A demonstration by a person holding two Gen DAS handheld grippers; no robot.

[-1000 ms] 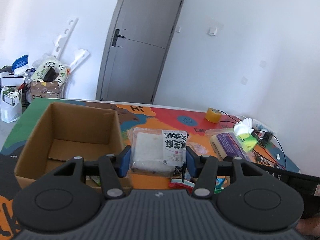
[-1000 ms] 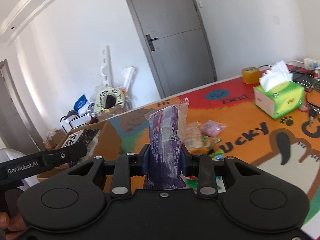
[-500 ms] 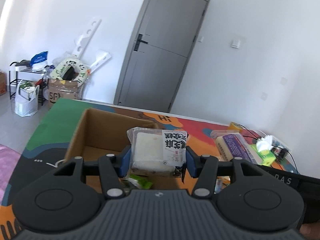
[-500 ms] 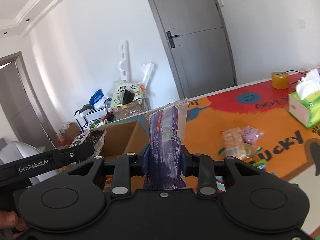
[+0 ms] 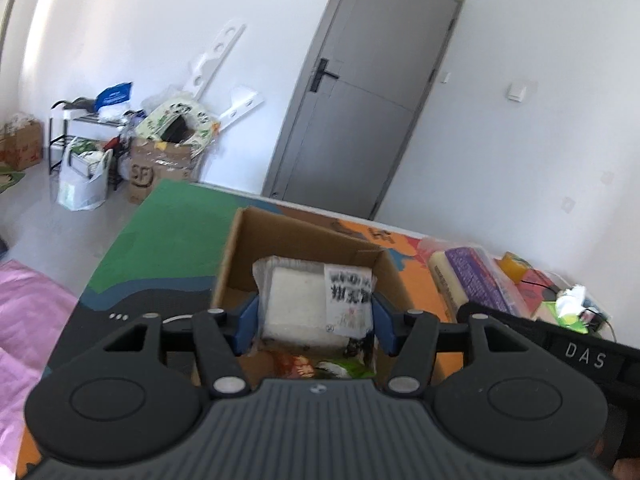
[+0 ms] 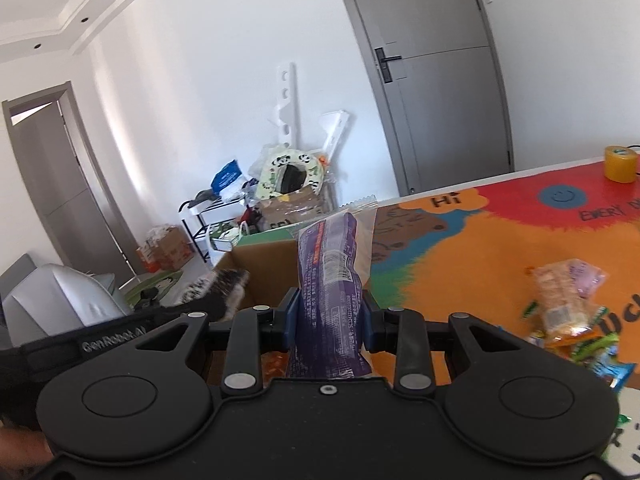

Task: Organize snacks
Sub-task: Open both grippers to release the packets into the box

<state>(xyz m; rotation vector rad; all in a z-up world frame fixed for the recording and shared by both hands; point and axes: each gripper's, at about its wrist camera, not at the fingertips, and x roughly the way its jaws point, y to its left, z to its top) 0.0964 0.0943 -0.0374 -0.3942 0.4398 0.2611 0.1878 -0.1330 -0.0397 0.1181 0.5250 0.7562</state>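
My left gripper (image 5: 315,312) hangs over the open cardboard box (image 5: 240,248). A white cake packet (image 5: 298,300) with a black-printed label sits between its blue pads. The jaws are opening; the pads still touch the packet's sides, and the packet looks blurred. My right gripper (image 6: 329,316) is shut on a long purple snack packet (image 6: 330,264) that stands upright, just right of the box (image 6: 264,264). The purple packet (image 5: 472,280) also shows in the left wrist view, beside the box. Several snack wrappers (image 5: 320,364) lie in the box below the cake packet.
Loose snack packets (image 6: 568,304) lie on the colourful table mat (image 6: 480,248) to the right. A yellow tape roll (image 6: 620,164) and a green tissue box (image 5: 572,304) sit further right. The table's left edge drops to the floor, with clutter by the grey door.
Both grippers have swung left across the table with their packets. The left one now sits over the box's opening, and the right one has come up beside the box.
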